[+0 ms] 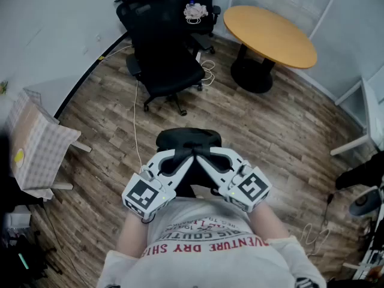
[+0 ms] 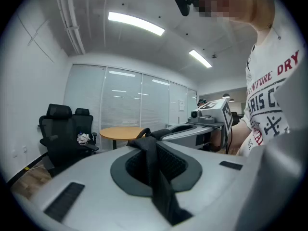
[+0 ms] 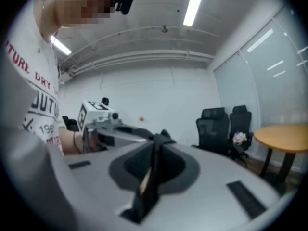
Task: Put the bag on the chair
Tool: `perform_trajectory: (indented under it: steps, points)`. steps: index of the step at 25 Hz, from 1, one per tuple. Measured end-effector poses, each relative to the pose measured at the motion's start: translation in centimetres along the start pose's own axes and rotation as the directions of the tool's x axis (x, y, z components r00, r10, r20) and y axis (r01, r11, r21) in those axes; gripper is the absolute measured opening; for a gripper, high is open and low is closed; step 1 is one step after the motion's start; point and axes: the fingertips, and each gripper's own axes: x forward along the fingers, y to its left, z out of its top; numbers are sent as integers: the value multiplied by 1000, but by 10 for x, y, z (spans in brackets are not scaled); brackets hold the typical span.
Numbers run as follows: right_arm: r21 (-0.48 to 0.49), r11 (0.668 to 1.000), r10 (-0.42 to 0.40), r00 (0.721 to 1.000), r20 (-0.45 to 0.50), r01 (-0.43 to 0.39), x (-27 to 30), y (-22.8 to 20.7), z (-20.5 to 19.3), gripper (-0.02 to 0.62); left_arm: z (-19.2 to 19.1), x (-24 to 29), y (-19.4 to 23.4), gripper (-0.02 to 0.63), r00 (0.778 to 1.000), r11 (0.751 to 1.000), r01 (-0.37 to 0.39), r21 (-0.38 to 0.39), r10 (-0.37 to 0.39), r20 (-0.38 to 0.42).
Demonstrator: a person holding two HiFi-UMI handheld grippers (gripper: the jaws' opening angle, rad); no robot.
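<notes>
A black bag [image 1: 188, 139] hangs in front of the person, low over the wooden floor. My left gripper [image 1: 188, 156] and right gripper [image 1: 200, 156] meet tip to tip above it, each shut on a black strap of the bag. In the left gripper view the strap [image 2: 155, 174] runs pinched between the jaws, and in the right gripper view a strap [image 3: 152, 174] is clamped the same way. A black office chair [image 1: 171, 68] stands a short way ahead, its seat bare. A second black chair [image 1: 201, 5] behind it carries a white bundle [image 1: 195, 10].
A round wooden table [image 1: 270, 35] on a black pedestal stands at the back right. A checked cloth-covered seat [image 1: 33, 143] is at the left by the wall. White cables [image 1: 137, 125] trail on the floor beside the near chair. Dark gear lies at the right edge [image 1: 360, 173].
</notes>
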Motion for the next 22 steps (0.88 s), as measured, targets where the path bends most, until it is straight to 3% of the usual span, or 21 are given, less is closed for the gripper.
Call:
perform_trajectory:
  steps: [12,22]
  points:
    - [47,999,-17,999,-29,18,-2,-15,-15,49,-8,13,5,51,1000,1000,-2,-7,2,-23]
    - [87,996,-12,998,-64,18,57,-55,-14,50,-14,29,79,51,999,999,-4,-38,2,-41]
